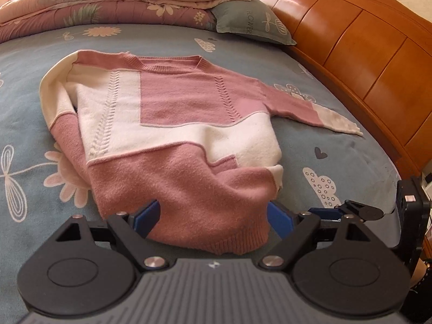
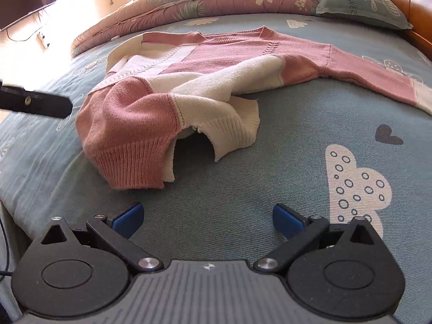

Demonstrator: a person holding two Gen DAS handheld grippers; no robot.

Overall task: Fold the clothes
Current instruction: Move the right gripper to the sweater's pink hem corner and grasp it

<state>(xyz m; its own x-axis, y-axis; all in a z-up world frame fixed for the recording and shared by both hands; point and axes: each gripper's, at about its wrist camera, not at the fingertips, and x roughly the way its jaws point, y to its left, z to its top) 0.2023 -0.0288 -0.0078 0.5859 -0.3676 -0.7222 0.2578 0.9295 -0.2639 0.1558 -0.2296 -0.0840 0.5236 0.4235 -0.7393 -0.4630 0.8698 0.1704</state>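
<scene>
The sweater [image 1: 172, 135] lies spread on the bed [image 1: 337, 156], one sleeve tucked along its side, the other sleeve [image 1: 302, 108] flung out toward the headboard [image 1: 364, 54]; folding is barely begun. Both tools, left [image 1: 213, 220] and right [image 2: 208, 220], stand apart, empty. The rumpled hem [image 2: 140, 162] faces open bedsheet.

The far cuff of the sweater [image 2: 216, 81] is cut off by the right edge of the right wrist view, and part of its hem is hidden behind the left gripper [image 1: 213, 217] in the left wrist view. The folded quilt [image 1: 121, 2] and the headboard [image 1: 364, 40] are cropped by the frame, and the lower print on the pillow [image 1: 251, 24] cannot be read.
</scene>
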